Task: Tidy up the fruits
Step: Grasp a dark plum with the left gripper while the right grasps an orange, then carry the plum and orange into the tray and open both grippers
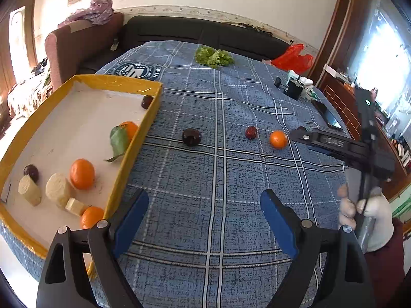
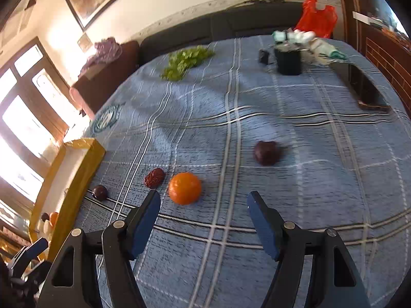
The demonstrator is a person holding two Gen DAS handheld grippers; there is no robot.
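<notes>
The tray at ten o'clock already holds oranges; the left gripper hangs spread and empty. On the cloth, a plum, date and orange lie loose. The right gripper, spread and empty, nears the orange at eleven o'clock; a glancing finger could roll it off.

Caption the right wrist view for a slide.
Open right tool above checked cloth, nearing an orange, red date and two dark fruits.
</notes>
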